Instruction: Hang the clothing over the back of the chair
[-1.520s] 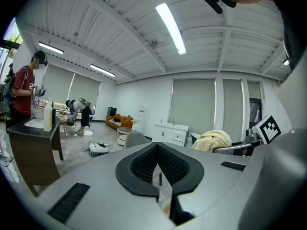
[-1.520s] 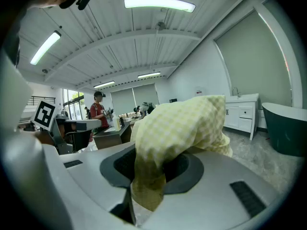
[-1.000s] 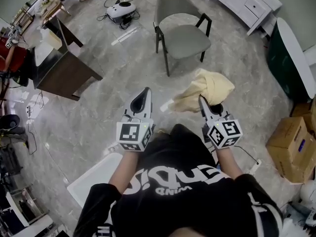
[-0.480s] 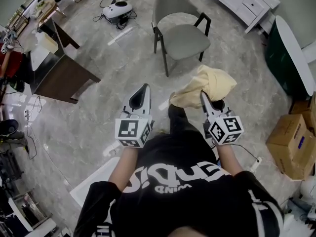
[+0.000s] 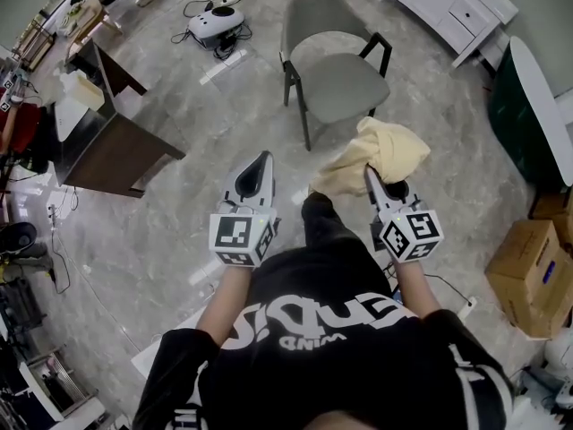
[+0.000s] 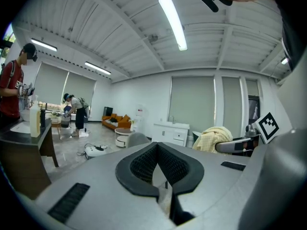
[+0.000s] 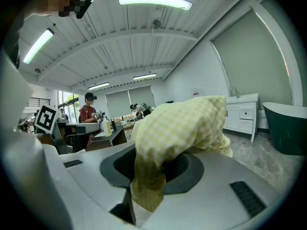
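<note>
The grey armchair [image 5: 336, 56] stands on the marble floor ahead of me, its seat turned toward me; its rounded back [image 6: 135, 139] shows just beyond the left jaws. A pale yellow checked garment [image 5: 383, 153] hangs bunched from my right gripper [image 5: 367, 170], which is shut on it. In the right gripper view the garment [image 7: 178, 123] drapes over the jaws of that gripper [image 7: 158, 152] and hides their tips. My left gripper [image 5: 262, 157] is held level beside it, shut with nothing in it [image 6: 156, 145]. Both grippers are short of the chair, apart from it.
A dark wooden desk [image 5: 116, 133] stands at the left, a white cabinet [image 5: 448, 3] at the back right, a dark green tub [image 5: 519, 106] and cardboard boxes [image 5: 530, 267] at the right. A white device with cables [image 5: 215, 23] lies behind the chair. People [image 6: 14, 87] stand far left.
Both grippers have advanced together toward the chair, which now sits nearer and lower in the head view. The garment stays in the right gripper. My leg has stepped forward.
</note>
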`<move>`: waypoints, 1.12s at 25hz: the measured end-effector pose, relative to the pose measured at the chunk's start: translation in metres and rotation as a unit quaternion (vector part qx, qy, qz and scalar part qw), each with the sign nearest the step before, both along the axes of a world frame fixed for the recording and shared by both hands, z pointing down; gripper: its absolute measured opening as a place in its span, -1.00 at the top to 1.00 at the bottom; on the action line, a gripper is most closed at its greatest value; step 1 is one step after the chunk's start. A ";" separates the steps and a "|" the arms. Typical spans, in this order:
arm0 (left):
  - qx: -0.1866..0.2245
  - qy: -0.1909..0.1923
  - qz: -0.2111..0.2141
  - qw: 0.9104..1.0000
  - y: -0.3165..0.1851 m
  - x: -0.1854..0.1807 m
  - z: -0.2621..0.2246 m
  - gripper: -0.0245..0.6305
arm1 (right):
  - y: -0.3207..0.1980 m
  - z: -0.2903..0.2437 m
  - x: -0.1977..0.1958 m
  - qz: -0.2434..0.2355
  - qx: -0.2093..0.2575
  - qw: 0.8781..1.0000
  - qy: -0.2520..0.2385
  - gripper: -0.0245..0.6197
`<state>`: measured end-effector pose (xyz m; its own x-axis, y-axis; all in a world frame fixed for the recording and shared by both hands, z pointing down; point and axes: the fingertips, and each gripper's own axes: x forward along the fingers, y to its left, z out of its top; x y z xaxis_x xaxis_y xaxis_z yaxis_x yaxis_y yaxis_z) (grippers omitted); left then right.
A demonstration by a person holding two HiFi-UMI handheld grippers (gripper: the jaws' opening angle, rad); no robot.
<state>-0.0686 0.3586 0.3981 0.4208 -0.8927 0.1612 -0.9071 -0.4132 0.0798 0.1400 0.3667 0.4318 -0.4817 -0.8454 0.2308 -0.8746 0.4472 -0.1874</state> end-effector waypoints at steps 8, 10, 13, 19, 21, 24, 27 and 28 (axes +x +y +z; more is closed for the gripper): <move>-0.008 -0.003 0.002 1.000 -0.074 0.002 -0.004 0.88 | -0.073 -0.001 0.001 -0.007 -0.009 1.000 0.000 0.55; -0.009 -0.004 0.000 1.000 -0.093 0.003 -0.007 0.88 | -0.092 -0.003 0.002 -0.013 -0.010 1.000 0.000 0.55; -0.012 -0.006 -0.007 1.000 -0.121 0.005 -0.010 0.88 | -0.121 -0.007 0.002 -0.026 -0.011 1.000 0.001 0.55; -0.011 -0.003 -0.026 1.000 -0.178 0.012 -0.019 0.88 | -0.186 -0.017 0.005 -0.051 -0.009 0.999 0.000 0.55; -0.009 -0.004 -0.032 0.999 -0.196 0.014 -0.020 0.88 | -0.206 -0.019 0.007 -0.060 -0.005 0.998 0.002 0.55; -0.005 -0.006 -0.042 0.999 -0.222 0.017 -0.021 0.88 | -0.233 -0.020 0.007 -0.076 0.001 0.997 0.006 0.55; 0.001 -0.006 -0.052 0.999 -0.245 0.019 -0.023 0.88 | -0.257 -0.021 0.008 -0.090 0.004 0.996 0.008 0.55; 0.003 -0.005 -0.054 0.999 -0.252 0.020 -0.024 0.88 | -0.265 -0.021 0.009 -0.093 0.005 0.996 0.008 0.56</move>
<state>-0.0489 0.1069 0.3736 0.3208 -0.9336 0.1597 -0.9471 -0.3138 0.0679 0.1489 0.1020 0.4105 -0.6264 -0.7441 0.2324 -0.7794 0.6034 -0.1689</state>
